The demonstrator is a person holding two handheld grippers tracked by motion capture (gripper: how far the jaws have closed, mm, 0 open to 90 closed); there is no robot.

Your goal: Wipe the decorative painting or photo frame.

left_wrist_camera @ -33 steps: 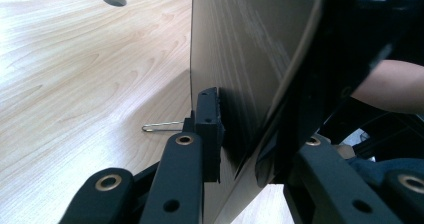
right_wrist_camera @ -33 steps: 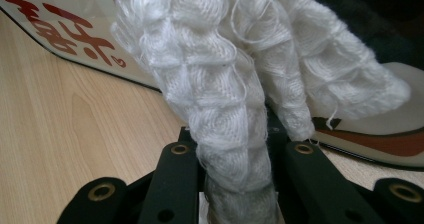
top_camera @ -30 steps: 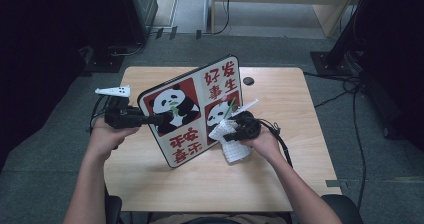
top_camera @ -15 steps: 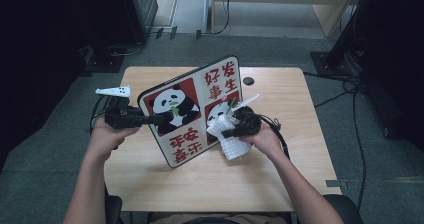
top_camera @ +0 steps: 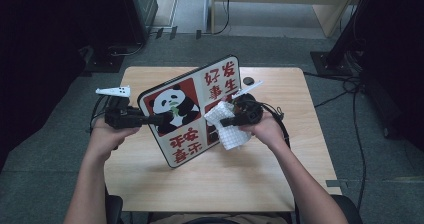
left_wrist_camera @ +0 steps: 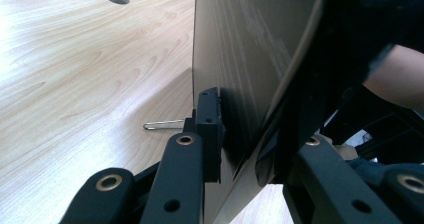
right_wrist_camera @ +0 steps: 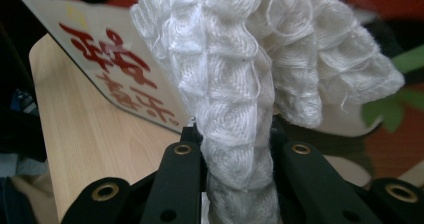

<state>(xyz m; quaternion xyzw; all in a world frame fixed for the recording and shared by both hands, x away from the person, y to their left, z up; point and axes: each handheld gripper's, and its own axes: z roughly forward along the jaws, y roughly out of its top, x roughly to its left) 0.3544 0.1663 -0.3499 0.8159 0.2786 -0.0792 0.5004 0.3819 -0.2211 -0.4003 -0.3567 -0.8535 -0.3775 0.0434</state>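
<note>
Lab or office: wooden desk (top_camera: 150,79), grey carpet (top_camera: 55,174), floor cables (top_camera: 350,84).

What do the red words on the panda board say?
"好" "发" "事" "生": top right panel of the panda board, red on white.
"平安" "喜乐": bottom left panel, red on white.
The red characters in the right gripper view are too tilted and blurred to read.

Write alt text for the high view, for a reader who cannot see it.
A person at a wooden table props up a panda board with red characters, the left gripper clamped on its left edge. The right gripper holds a white waffle-weave cloth against the board's right side. Dark floor and cables surround the table.
</note>
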